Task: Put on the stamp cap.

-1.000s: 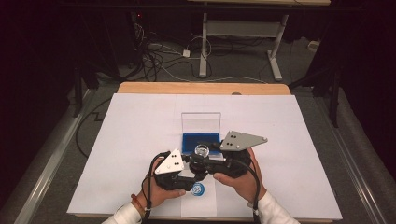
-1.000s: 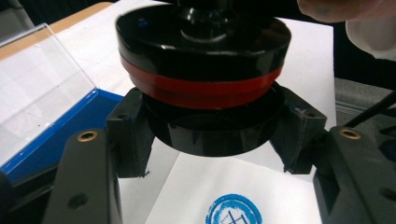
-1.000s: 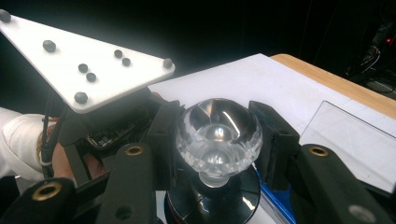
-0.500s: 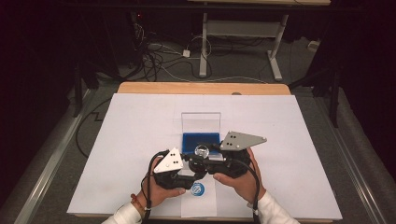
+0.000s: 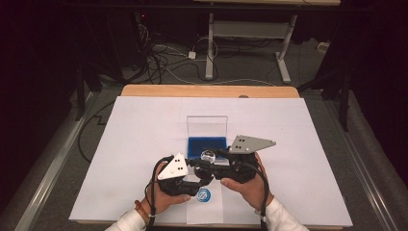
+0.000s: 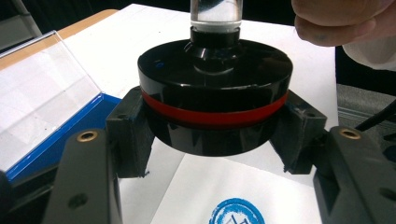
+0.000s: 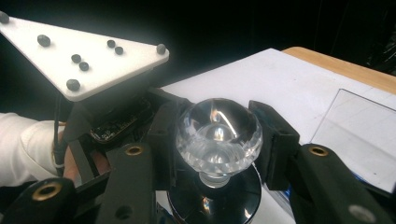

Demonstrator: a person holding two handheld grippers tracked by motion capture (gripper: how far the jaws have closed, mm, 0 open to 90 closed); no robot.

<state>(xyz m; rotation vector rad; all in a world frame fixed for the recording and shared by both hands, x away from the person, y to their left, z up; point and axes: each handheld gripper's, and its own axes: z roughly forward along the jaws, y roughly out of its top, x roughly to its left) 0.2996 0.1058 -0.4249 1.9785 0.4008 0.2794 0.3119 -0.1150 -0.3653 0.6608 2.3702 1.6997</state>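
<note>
Stamp point(image 6: 215, 100) held by both grippers near the tabletop's front edge: left gripper point(image 6: 215, 140) fingers clamp its black red-ringed base, right gripper point(image 7: 217, 135) fingers clamp its clear knob point(image 7: 218, 133). Nothing has shifted since a second ago (both hands parked), so the stamp hangs just above the blue print point(image 5: 204, 194) on the paper, blue case point(image 5: 207, 144) behind. Likely mid pull-apart or lifting off

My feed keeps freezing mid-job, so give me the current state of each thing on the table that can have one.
Stamp: upright, lifted off the paper, black base with red band.
Clear knob: on top of the stamp, clamped.
Left gripper: shut on the stamp's base.
Right gripper: shut on the clear knob.
Blue case: open, clear lid standing up.
Blue print: already on the paper.
</note>
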